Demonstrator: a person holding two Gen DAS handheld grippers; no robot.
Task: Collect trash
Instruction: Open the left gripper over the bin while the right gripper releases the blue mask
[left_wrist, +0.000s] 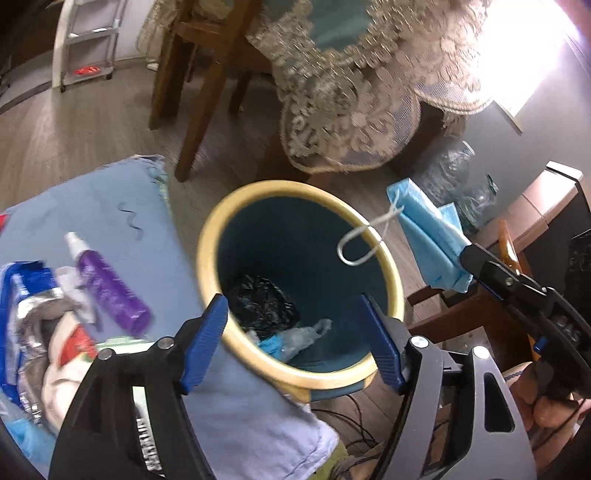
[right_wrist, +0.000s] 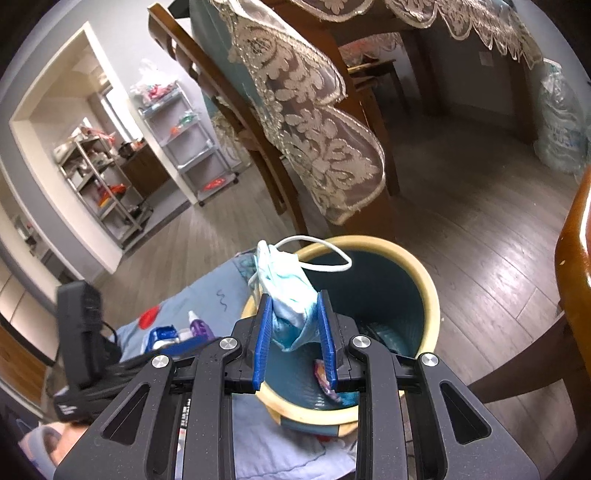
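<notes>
Beside the blue cloth-covered surface (left_wrist: 110, 206), the round waste bin (left_wrist: 207, 251) stands on the wood floor (right_wrist: 480, 229) with its cream rim just past the cloth's edge and its mouth fully open from above. A lace-draped wooden chair (right_wrist: 306, 122) stands close behind the bin; bare floor lies to the right of it. The left gripper (left_wrist: 295, 339) hangs over the near rim with its jaws spread wide and nothing between them; black film and clear plastic lie at the bin's bottom. The right gripper (right_wrist: 293, 339) has its jaws clamped on a crumpled light-blue face mask (right_wrist: 291, 295), held over the bin's near rim, one white ear loop arcing out above the opening. A purple spray bottle (left_wrist: 110, 284) and foil wrappers (left_wrist: 33, 295) lie on the cloth, near its bin-side edge.
</notes>
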